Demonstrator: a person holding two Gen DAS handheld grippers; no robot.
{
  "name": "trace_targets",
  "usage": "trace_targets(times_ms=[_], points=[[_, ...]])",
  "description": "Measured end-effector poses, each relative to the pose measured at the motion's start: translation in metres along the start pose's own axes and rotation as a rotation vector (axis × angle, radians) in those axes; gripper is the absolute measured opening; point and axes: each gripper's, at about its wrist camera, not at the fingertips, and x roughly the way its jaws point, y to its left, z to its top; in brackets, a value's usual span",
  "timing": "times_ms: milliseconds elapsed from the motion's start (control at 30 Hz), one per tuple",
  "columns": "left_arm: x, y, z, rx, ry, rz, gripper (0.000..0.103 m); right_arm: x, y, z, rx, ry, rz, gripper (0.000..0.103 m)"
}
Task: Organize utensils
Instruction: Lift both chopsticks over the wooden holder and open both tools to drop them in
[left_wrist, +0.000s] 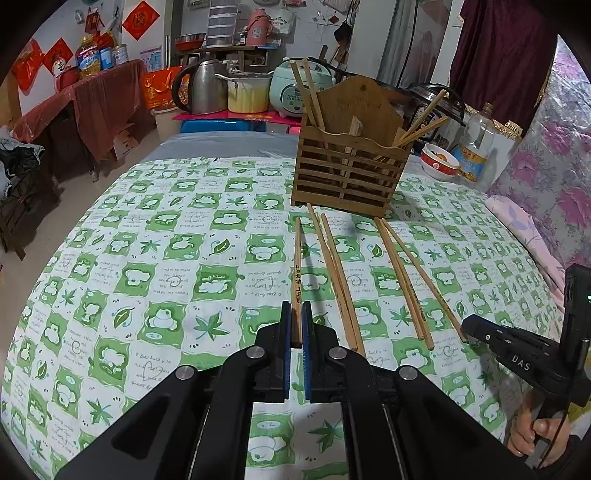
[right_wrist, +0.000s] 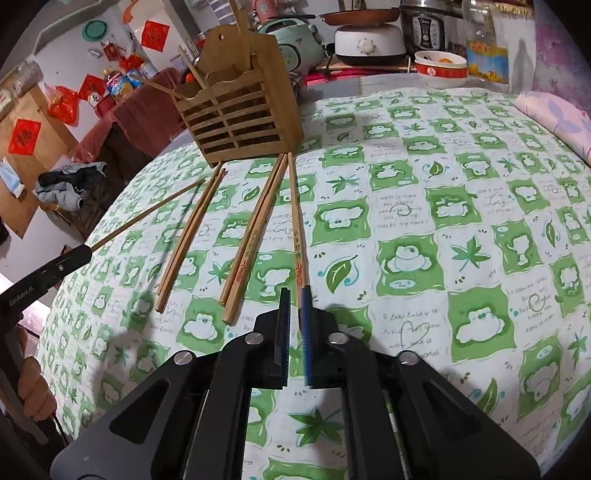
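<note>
My left gripper (left_wrist: 296, 321) is shut on the near end of a bamboo chopstick (left_wrist: 296, 266) that points toward the slatted wooden holder (left_wrist: 347, 173). The right wrist view shows this left gripper (right_wrist: 86, 251) at the left edge with its chopstick (right_wrist: 147, 216). More chopsticks lie on the cloth: a pair (right_wrist: 188, 236), a second pair (right_wrist: 255, 236) and a single one (right_wrist: 297, 229). My right gripper (right_wrist: 294, 295) sits at that single chopstick's near end, jaws narrowly apart with only cloth between them. A few chopsticks stand in the holder (right_wrist: 236, 118).
The green-and-white patterned cloth (left_wrist: 166, 258) covers the table. Behind the holder are a red-and-white bowl (left_wrist: 439, 162), an oil bottle (left_wrist: 476, 144), a kettle (left_wrist: 207, 88), a pot and rice cookers. A pink floral cover (left_wrist: 554, 177) lines the right edge. A hand (left_wrist: 535, 432) grips the right tool.
</note>
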Motion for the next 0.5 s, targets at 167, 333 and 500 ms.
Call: trace_targets(times_ms=[167,333,500], points=[[0.001,0.000,0.000,-0.004,0.006,-0.002,0.006,0.004,0.002,-0.003,-0.018,0.020,-0.013,0.012],[0.001,0.000,0.000,-0.004,0.009,-0.001,0.006,0.013,0.005,-0.005,-0.052,0.054,-0.074,0.015],[0.003,0.002,0.000,-0.013,0.022,-0.006,0.006,0.009,0.002,-0.005,-0.028,0.038,-0.063,0.006]])
